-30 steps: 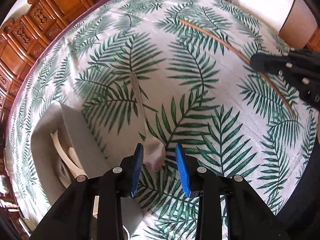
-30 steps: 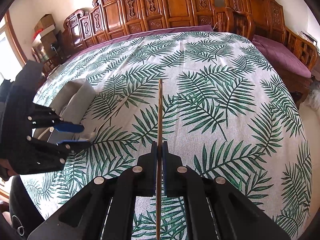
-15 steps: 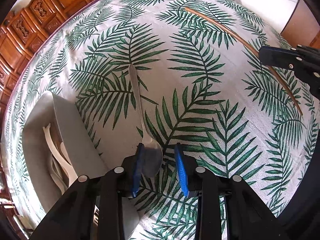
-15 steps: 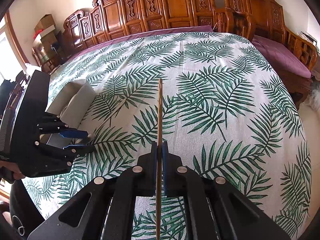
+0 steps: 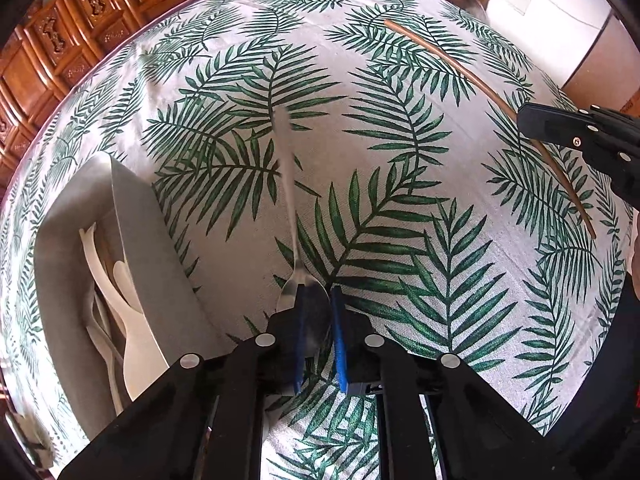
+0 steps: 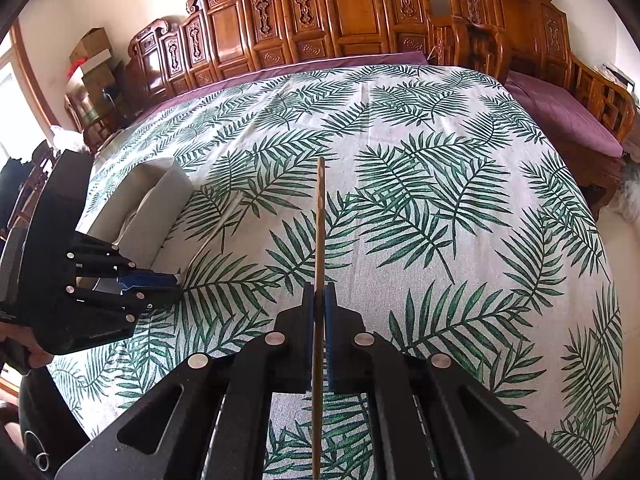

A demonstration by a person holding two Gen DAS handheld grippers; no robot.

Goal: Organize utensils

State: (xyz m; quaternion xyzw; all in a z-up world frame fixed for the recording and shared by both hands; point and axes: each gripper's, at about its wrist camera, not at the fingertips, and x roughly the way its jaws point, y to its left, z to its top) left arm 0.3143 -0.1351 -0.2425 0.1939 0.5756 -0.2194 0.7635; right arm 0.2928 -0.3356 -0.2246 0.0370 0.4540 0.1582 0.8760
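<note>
Left gripper (image 5: pixel 318 300) jaws are closing around the shiny metal spoon (image 5: pixel 289 216); right gripper (image 6: pixel 319 292) clenches the thin brown wooden chopstick (image 6: pixel 320 216). No writing is readable.

A metal spoon (image 5: pixel 298 240) lies on the palm-leaf cloth in the middle of the left wrist frame, its thin shiny handle running up toward the top of the frame and its bowl at the lower centre, partly hidden between blue pads. A single brown wooden chopstick (image 6: pixel 319 248) runs straight up the centre of the right wrist frame, its lower part pinched between pads and its tip above the cloth. At the lower left of the left wrist frame a grey organizer tray (image 5: pixel 60 280) sits on the cloth; white plastic utensils (image 5: pixel 132 336) lie lengthwise inside one compartment, just left of its tall divider wall.
</note>
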